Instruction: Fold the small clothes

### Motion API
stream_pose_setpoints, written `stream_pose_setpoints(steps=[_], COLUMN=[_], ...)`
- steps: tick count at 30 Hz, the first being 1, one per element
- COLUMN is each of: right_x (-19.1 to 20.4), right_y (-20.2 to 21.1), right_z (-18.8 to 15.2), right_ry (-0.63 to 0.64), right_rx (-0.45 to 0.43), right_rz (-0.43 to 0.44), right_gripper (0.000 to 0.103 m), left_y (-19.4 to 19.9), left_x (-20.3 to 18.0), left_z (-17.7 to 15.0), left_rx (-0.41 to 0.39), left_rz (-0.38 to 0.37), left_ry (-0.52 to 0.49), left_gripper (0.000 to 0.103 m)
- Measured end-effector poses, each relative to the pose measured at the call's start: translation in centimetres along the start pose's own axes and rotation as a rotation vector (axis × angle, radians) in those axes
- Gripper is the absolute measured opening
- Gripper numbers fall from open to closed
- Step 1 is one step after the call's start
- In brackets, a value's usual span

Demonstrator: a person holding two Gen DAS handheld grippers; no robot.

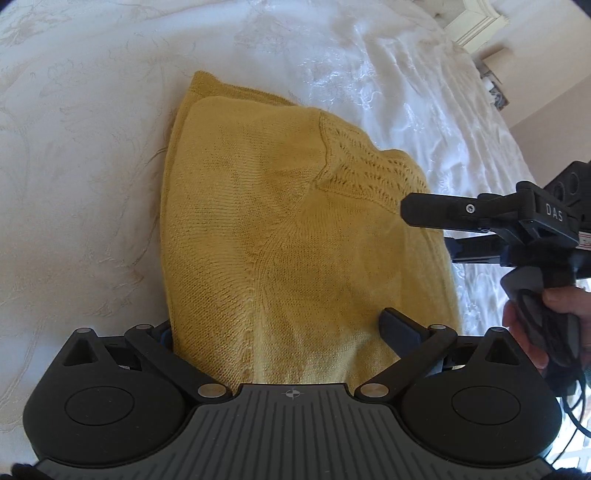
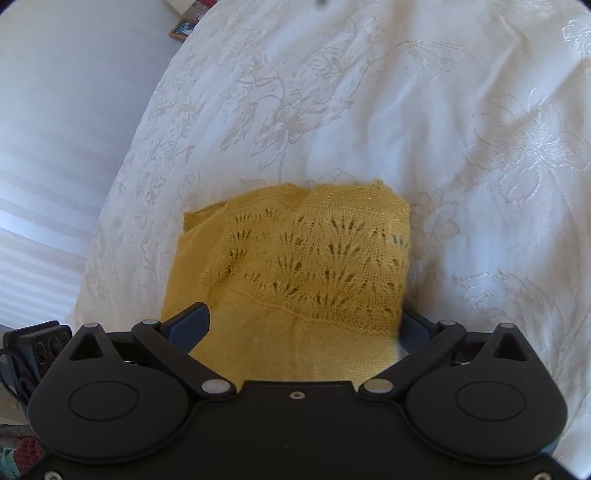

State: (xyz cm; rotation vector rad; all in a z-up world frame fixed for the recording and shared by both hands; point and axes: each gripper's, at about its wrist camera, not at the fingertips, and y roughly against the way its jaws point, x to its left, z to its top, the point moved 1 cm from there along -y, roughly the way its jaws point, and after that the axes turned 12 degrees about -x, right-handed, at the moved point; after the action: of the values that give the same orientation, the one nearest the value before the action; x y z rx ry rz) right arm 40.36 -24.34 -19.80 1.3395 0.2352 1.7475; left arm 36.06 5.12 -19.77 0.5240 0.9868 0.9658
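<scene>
Left gripper point(image 1: 280, 328): fingers spread wide at the bottom of the left wrist view; yellow knit fills the gap between them. The right finger point(image 1: 399, 326) lies on top of the cloth; the left one is mostly hidden behind the garment's edge. Nothing is pinched.

Right gripper point(image 2: 301, 321): also spread wide, low in the right wrist view, straddling the near end of the knit. The left finger point(image 2: 192, 325) rests over the cloth; the right one sits at the garment's edge, half covered.

Yellow knitted garment point(image 1: 280, 221): folded into a compact block, lying flat on the white bedspread point(image 1: 81, 155), centre of both frames.

Only in the left view: the right gripper seen from the side, entering at middle right, its upper finger point(image 1: 432, 208) above the lace section, jaws apart; the person's hand point(image 1: 532, 325) on its handle at lower right; plain stitch and a sleeve seam.

Only in the right view: the lace fan pattern point(image 2: 317, 258) close up, with the folded edge at the far end; a small framed picture point(image 2: 183, 28), upper left.
</scene>
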Motion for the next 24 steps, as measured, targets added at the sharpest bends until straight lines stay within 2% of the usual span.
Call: stream_pose_setpoints(steps=[4,8,12,14,15,16,19,24], right_x=[0.6,-0.1,-0.6,-0.4,-0.2,-0.1,0.8,2.1], right_y=[-1.2,-0.3,0.2,0.1,0.2,0.3,1.3,4.7], right_z=[0.0,-0.3,-0.8,-1.0,-0.9,-0.9,-0.9,-1.5], right_ry=[0.06,0.044,0.03,0.034,0.045,0.042,0.038,-0.003], right_rx=[0.034,0.034,0.044,0.05,0.047,0.043,0.012,-0.059], right_rz=[0.006,0.04,0.062,0.039,0.004,-0.004,-0.022,0.005], right_gripper=[0.103,0.102,0.1,0.073,0.054,0.051,0.045,0.038], left_y=[1.3,2.1,1.9,1.5,1.4,1.5,1.9,4.2], left_x=[1.0,1.7,0.8,0.3,0.2,0.5,0.1,-1.6], left_z=[-0.6,-1.5,-2.1,-1.8,-1.6,-1.6,-1.1,-1.3], left_rx=[0.003,0.012,0.029,0.034,0.035,0.037,0.026,-0.001], left_rz=[-0.041,-0.065,-0.061,-0.065,-0.061,-0.086,-0.131,-0.192], left_ry=[0.023,0.099,0.063,0.049,0.058,0.09,0.108,0.108], left_gripper=[0.102,0.102,0.099,0.069,0.036,0.026,0.025,0.024])
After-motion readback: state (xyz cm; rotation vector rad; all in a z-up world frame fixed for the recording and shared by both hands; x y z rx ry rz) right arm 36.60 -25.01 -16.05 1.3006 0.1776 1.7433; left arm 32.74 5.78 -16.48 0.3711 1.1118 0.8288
